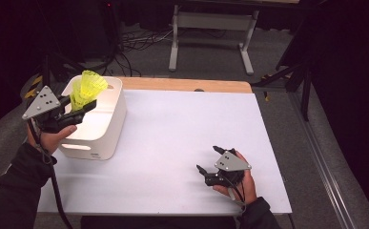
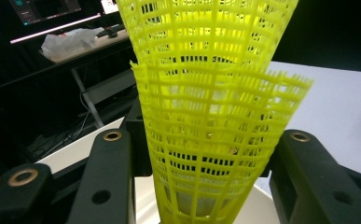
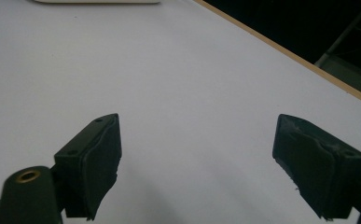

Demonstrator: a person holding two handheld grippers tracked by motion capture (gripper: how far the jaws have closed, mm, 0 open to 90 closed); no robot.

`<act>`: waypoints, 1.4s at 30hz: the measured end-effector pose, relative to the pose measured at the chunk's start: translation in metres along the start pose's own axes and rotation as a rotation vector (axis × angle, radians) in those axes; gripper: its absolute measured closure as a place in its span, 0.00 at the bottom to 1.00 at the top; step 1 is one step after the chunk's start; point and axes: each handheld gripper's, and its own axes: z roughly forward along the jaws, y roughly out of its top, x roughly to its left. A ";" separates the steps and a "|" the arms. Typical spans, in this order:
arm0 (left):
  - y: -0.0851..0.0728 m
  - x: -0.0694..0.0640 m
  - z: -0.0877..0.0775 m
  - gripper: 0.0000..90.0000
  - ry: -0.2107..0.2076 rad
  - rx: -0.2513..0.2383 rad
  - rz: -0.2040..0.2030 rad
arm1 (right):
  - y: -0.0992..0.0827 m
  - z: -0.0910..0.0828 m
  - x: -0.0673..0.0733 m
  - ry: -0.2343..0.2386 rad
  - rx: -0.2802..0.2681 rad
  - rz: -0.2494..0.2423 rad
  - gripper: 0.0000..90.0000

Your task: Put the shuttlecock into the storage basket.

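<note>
Yellow mesh cones (image 1: 87, 89), nested one inside the other like plastic shuttlecock skirts, sit clamped in the left gripper (image 1: 79, 108), which a person's left hand (image 1: 53, 136) holds above the near left corner of a white bin (image 1: 107, 125). From the high view, the cones flare upward and away from the jaws, tilted over the bin's open top, clear of its rim. In the left gripper view the two black jaws press against the narrow lower part of the lattice (image 2: 206, 154) from either side, with the wider end spreading toward the top of the frame and the pale inside of the bin visible beneath. The bin stands at the left side of a white table (image 1: 182, 143), whose far edge shows a strip of wood. The right gripper (image 1: 210, 160) rests low over the table's near right area, well apart from the bin, held by the right hand (image 1: 241, 183). Its jaws stand wide apart with nothing between them; the right gripper view (image 3: 197, 163) shows bare white tabletop in the gap.
</note>
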 end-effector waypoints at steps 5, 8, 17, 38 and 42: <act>0.001 0.005 0.008 0.62 -0.004 0.024 -0.003 | 0.000 0.001 0.000 0.004 0.005 -0.004 0.18; 0.003 0.009 0.011 0.62 -0.001 0.040 -0.004 | 0.000 0.002 0.001 0.005 0.005 -0.004 0.18; 0.007 0.019 0.023 0.63 0.003 0.078 -0.016 | 0.000 0.002 0.001 0.006 0.006 -0.007 0.18; -0.004 0.045 0.061 0.63 0.019 0.241 -0.054 | -0.002 0.004 -0.002 0.010 0.016 -0.005 0.18; -0.004 0.049 0.065 0.63 0.024 0.271 -0.046 | -0.003 0.004 -0.003 0.010 0.015 0.005 0.18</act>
